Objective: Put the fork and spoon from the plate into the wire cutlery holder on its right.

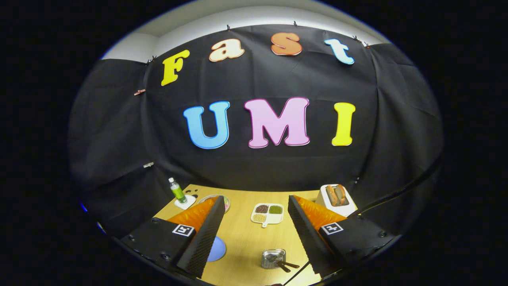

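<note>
Wire cutlery holder (274, 258) low between the wide-open claw's (254, 234) fingers, untouched.

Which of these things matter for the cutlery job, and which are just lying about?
Job: blue plate; wire holder; dark-handled cutlery at the holder; gripper, open, holding nothing.
Lying about: green bottle; toaster; divided dish of grains; round dish beside the bottle.
</note>
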The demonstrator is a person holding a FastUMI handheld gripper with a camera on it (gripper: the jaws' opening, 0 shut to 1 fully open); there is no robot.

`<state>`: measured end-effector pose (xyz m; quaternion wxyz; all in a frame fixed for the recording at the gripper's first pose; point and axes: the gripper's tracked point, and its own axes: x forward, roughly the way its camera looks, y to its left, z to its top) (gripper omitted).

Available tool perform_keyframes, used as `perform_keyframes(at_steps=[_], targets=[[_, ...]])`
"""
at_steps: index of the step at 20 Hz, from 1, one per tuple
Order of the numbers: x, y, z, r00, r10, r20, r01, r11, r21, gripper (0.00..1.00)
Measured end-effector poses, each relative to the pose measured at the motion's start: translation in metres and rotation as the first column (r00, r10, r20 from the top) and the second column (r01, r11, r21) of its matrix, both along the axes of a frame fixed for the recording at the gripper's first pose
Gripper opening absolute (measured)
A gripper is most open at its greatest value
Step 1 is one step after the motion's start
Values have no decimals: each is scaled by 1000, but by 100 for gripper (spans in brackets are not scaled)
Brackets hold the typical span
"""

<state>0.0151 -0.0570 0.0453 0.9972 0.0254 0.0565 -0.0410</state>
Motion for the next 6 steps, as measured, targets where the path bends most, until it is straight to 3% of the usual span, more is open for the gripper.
perform_keyframes(at_steps=[6], targets=[[-3, -15, 12, 996, -69, 48, 69, 998, -1, 99]])
